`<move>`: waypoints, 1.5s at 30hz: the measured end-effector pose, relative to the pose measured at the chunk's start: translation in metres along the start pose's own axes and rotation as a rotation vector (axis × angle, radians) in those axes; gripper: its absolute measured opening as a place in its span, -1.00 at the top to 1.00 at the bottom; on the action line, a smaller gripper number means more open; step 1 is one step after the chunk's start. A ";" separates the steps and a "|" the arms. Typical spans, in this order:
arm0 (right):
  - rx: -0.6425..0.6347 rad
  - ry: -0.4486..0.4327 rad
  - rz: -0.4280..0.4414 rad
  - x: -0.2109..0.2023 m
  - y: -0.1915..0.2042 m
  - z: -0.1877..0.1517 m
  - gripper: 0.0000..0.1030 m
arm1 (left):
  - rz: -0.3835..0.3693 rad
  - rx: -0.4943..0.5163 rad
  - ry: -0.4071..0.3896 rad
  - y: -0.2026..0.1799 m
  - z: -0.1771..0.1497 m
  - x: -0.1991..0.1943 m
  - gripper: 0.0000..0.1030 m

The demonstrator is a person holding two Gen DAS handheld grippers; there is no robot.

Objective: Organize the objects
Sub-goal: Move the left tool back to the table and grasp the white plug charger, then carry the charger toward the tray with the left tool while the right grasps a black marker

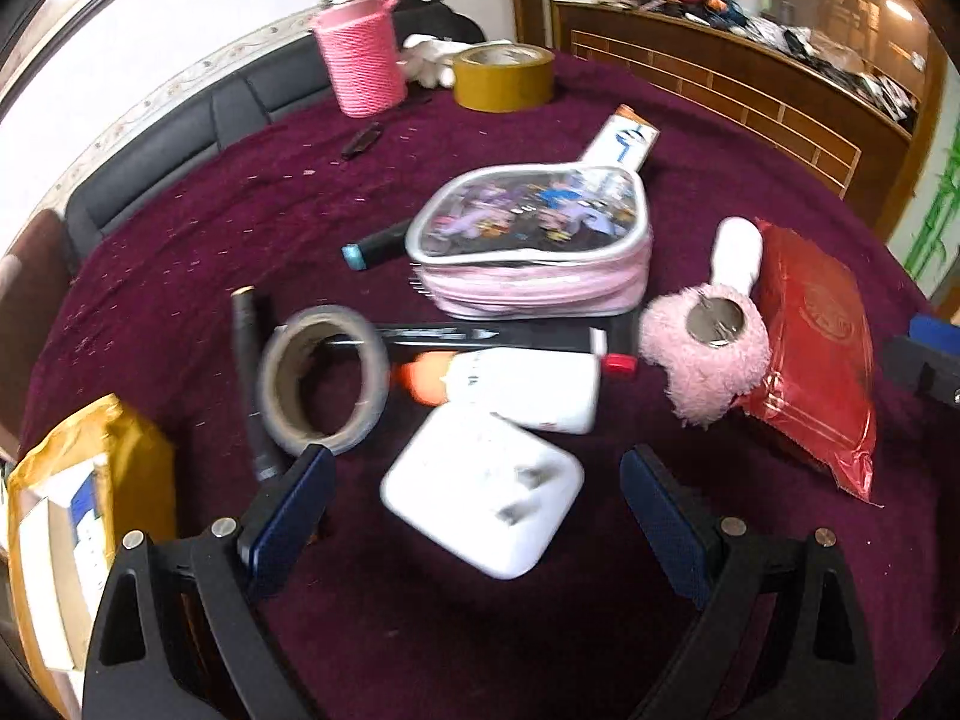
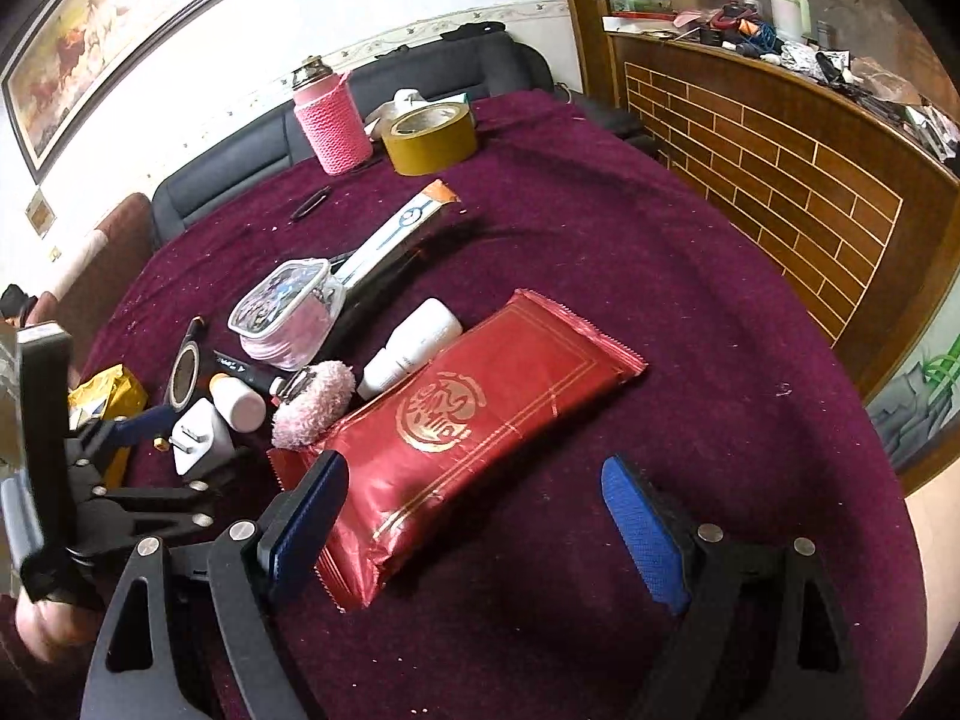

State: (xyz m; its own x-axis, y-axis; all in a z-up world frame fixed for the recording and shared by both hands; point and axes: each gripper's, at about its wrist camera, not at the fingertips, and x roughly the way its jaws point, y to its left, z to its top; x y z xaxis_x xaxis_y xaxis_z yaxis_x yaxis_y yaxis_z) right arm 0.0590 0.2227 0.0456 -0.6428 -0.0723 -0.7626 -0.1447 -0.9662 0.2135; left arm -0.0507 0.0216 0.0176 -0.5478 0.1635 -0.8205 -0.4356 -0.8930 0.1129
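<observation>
left gripper (image 1: 477, 519): spread, ungripped, straddling white charger (image 1: 483, 489) at lower centre, my likely pick | right gripper (image 2: 474, 531): spread, empty, red packet (image 2: 456, 438) near its left finger

Both tongs same build: left tongs (image 1: 474, 510) and right tongs (image 2: 474, 516) have black plastic arms with triangular cutouts, silver round screw heads at pivots, blue textured pads (image 2: 645, 531) on the inner faces at 10 and 2 o'clock.
</observation>
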 end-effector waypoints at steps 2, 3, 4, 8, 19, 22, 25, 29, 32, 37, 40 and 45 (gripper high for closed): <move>-0.004 0.005 0.012 0.001 0.001 0.000 -0.75 | -0.042 -0.005 -0.006 -0.002 -0.002 -0.002 -0.07; -0.003 0.007 0.016 0.002 0.002 0.000 -0.75 | -0.064 -0.012 0.004 -0.002 -0.001 -0.004 -0.08; 0.002 0.010 0.018 0.003 0.001 0.000 -0.75 | -0.070 -0.020 0.013 -0.001 -0.001 -0.005 -0.08; 0.034 0.025 0.022 0.006 -0.006 0.000 -0.75 | -0.086 -0.052 -0.020 0.004 -0.007 -0.022 -0.08; -0.128 0.016 0.085 0.007 0.049 0.011 -0.75 | -0.212 -0.336 -0.161 0.074 -0.067 -0.120 -0.09; -0.264 0.034 0.140 0.020 0.090 0.017 -0.75 | -0.184 -0.385 -0.178 0.092 -0.086 -0.137 -0.09; -0.419 0.051 0.150 0.038 0.134 0.021 -0.70 | -0.133 -0.406 -0.193 0.109 -0.109 -0.153 -0.09; -0.524 0.095 0.148 0.066 0.174 0.028 -0.45 | -0.087 -0.452 -0.217 0.135 -0.135 -0.169 -0.09; -0.526 0.110 0.187 0.073 0.201 0.035 -0.45 | -0.063 -0.486 -0.234 0.154 -0.150 -0.176 -0.09; -0.540 0.135 0.198 0.089 0.241 0.041 -0.45 | -0.054 -0.529 -0.253 0.175 -0.162 -0.176 -0.09; -0.496 0.175 0.172 0.108 0.254 0.046 -0.41 | -0.069 -0.546 -0.250 0.184 -0.167 -0.169 -0.09; -0.463 0.135 0.166 0.115 0.271 0.060 -0.36 | -0.092 -0.586 -0.253 0.199 -0.176 -0.162 -0.09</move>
State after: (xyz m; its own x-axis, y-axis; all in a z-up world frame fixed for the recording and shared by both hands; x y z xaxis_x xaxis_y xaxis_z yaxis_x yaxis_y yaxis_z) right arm -0.0989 -0.0324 0.0524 -0.5212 -0.2357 -0.8203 0.3196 -0.9451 0.0685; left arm 0.0772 -0.2570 0.0742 -0.7099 0.2800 -0.6463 -0.0655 -0.9399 -0.3352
